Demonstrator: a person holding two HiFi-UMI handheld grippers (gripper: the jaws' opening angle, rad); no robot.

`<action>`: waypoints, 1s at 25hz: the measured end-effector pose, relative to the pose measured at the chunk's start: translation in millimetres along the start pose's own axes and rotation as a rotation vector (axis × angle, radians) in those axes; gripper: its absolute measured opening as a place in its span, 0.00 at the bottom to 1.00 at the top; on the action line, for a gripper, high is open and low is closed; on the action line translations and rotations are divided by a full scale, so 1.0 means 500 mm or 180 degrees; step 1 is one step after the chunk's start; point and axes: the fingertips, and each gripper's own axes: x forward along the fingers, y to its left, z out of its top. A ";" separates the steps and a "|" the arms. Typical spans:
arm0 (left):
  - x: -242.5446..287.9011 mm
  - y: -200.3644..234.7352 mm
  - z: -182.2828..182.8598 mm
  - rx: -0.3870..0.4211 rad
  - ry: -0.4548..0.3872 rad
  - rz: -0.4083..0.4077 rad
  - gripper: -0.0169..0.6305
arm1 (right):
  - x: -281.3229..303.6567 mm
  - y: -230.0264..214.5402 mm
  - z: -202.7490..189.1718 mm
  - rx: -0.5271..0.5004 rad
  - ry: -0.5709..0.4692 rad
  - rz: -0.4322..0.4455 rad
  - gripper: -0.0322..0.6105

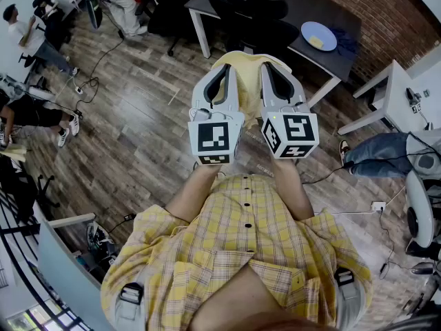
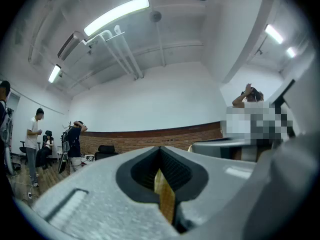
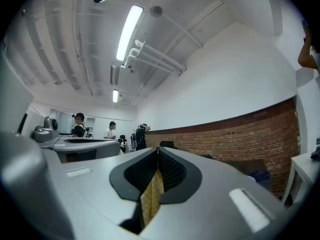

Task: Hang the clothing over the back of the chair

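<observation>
Holding the yellow clothing (image 1: 242,62) raised near the black chair (image 1: 253,18), the left tongs (image 1: 224,78) and right tongs (image 1: 270,76) each clamp a fold. Soft and light, it should drape easily when gripped along its edge.

Head view down; gripper views up, sharing brick wall (image 3: 240,129).

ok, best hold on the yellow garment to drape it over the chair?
Along one edge at two spaced points, from the near side, as now: left gripper and right gripper each clamp a fold, so the yellow garment spreads between them facing the office chair.
</observation>
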 end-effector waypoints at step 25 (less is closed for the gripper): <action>-0.004 -0.063 0.003 -0.0016 0.0011 0.0211 0.03 | -0.045 -0.044 0.006 0.0145 -0.0065 0.0306 0.07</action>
